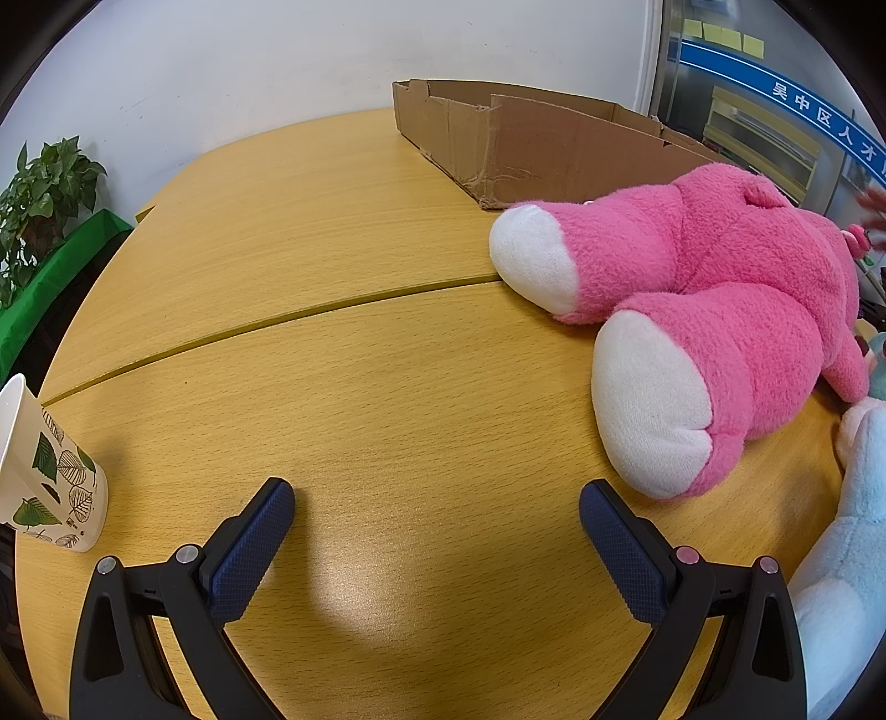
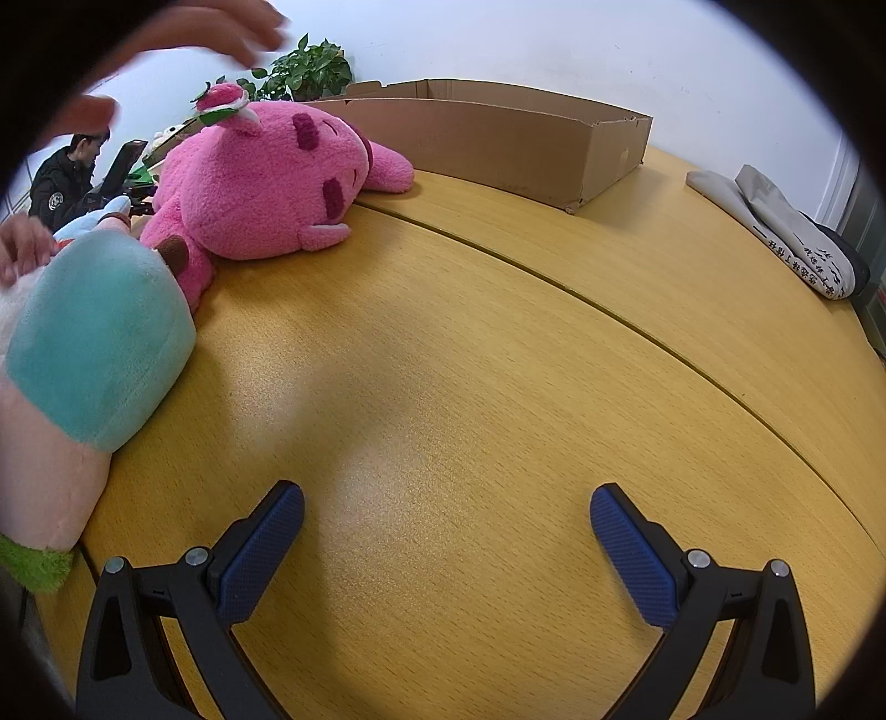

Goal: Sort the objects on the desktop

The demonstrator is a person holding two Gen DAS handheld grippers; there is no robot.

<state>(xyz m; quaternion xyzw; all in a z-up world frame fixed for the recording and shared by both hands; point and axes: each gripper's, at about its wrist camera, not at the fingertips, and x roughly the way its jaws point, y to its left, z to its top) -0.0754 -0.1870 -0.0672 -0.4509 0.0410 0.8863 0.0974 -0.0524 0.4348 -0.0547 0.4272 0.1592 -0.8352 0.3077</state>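
A big pink plush bear (image 1: 714, 310) lies on the wooden table at the right of the left wrist view, its white-soled feet toward me. In the right wrist view the same bear (image 2: 266, 183) lies at upper left, head toward the cardboard box (image 2: 498, 138). A teal and pink plush toy (image 2: 88, 354) lies at the left edge, a hand (image 2: 22, 249) touching it. A leaf-print paper cup (image 1: 50, 476) stands at far left. My left gripper (image 1: 437, 504) is open over bare table. My right gripper (image 2: 446, 504) is open too, nothing between its fingers.
A long open cardboard box (image 1: 531, 144) sits at the back of the table. Folded grey cloth bags (image 2: 786, 232) lie at the right. A potted plant (image 1: 39, 194) stands beyond the left table edge. A blurred hand (image 2: 188, 33) hovers at top left; a seated person (image 2: 66, 177) is behind.
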